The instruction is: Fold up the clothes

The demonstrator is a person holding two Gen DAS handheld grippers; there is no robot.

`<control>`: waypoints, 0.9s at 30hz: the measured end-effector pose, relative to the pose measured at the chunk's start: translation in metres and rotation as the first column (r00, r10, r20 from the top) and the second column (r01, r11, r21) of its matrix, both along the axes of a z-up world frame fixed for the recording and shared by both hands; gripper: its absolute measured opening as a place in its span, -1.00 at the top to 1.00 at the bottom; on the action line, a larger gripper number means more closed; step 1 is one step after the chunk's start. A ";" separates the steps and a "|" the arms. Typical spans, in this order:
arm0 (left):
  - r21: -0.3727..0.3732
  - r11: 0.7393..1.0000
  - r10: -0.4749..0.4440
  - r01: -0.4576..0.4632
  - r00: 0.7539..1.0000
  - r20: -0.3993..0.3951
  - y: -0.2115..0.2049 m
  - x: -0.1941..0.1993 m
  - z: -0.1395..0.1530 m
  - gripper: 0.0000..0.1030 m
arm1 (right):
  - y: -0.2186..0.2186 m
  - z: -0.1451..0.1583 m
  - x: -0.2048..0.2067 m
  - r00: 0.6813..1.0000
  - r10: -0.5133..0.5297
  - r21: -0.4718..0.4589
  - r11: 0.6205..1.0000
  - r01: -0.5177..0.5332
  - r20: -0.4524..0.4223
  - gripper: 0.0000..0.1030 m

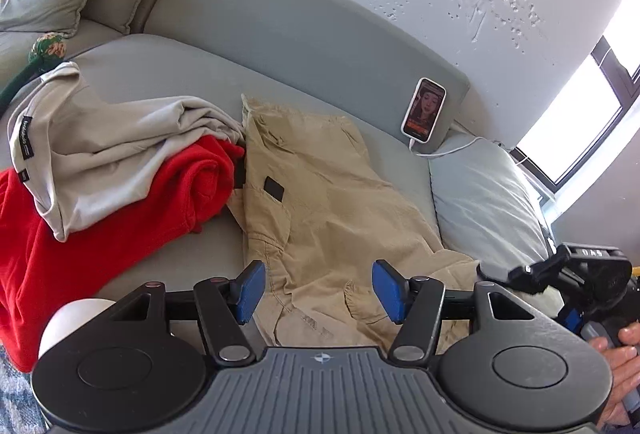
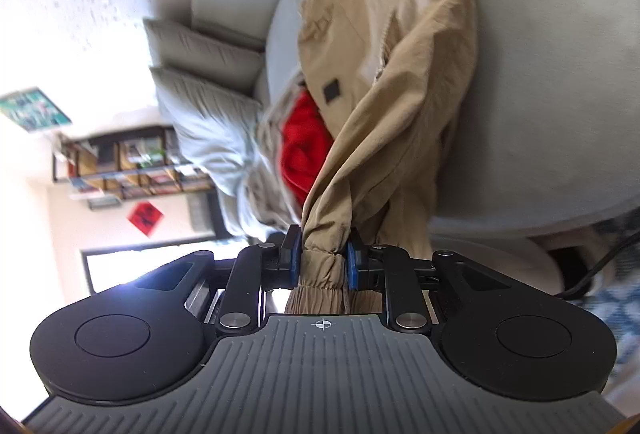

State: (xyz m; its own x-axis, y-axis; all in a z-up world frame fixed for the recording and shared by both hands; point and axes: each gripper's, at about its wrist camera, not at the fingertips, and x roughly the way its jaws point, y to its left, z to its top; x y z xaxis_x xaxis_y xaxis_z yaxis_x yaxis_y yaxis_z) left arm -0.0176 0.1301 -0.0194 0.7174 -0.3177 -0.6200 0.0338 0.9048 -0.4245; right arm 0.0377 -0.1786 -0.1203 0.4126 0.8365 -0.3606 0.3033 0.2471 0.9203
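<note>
Left view, left tongs (image 1: 318,292): my tongs hang released over the tan pants (image 1: 320,201), nothing between the blue pads (image 1: 251,292).
Left view, pants: spread flat on the grey sofa (image 1: 280,33).
Left view, pile: a grey shirt (image 1: 100,145) lies on a red top (image 1: 80,234), just beside the pants.
Left view, phone (image 1: 424,110): leans on the sofa back.
Right view, right tongs (image 2: 322,258): my tongs are grasping a bunched end of the pants (image 2: 380,53).
Right view, pants: they stretch from the tongs across the sofa (image 2: 540,93).

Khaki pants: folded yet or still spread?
Not folded. The khaki pants lie spread and rumpled on the sofa, one elastic cuff bunched between the right gripper jaws.
</note>
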 end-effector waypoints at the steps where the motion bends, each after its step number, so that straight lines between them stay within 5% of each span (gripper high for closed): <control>1: 0.000 1.000 0.007 -0.007 1.000 0.005 0.002 -0.001 0.001 -0.10 | 0.000 0.000 0.004 0.999 -0.041 0.023 0.999 0.041 -0.008 0.55; 6: -0.008 0.999 0.050 -0.050 0.999 0.009 0.016 -0.002 0.000 -0.10 | -0.003 -0.002 0.032 0.963 -0.265 0.081 0.960 0.268 -0.052 0.55; 11: 0.001 0.997 0.074 -0.074 0.997 -0.004 0.023 -0.003 -0.005 -0.11 | 0.000 -0.006 0.071 0.903 -0.425 0.015 0.904 0.427 -0.067 0.45; 13: 0.014 0.997 0.080 -0.079 0.997 -0.013 0.022 -0.003 -0.007 -0.13 | -0.001 -0.007 0.087 0.900 -0.433 -0.051 0.901 0.431 -0.048 0.25; 18: 0.053 0.998 0.028 -0.026 0.999 -0.032 0.010 0.001 -0.019 -0.19 | -0.012 0.005 0.096 0.912 -0.408 -0.108 0.906 0.409 0.029 -0.65; 22: 0.060 0.991 -0.118 0.120 0.992 -0.034 -0.015 0.014 -0.028 -0.12 | -0.036 0.023 0.074 0.923 -0.360 -0.139 0.916 0.377 0.135 -0.65; 25: 0.122 0.971 -0.206 0.208 0.978 -0.024 -0.038 0.029 -0.038 -0.10 | -0.047 0.035 0.064 0.940 -0.241 -0.321 0.894 0.312 0.242 -0.51; 27: 0.203 0.960 -0.191 0.192 0.981 -0.028 -0.048 0.045 -0.047 -0.10 | -0.048 0.036 0.062 0.953 -0.141 -0.472 0.843 0.258 0.270 -0.20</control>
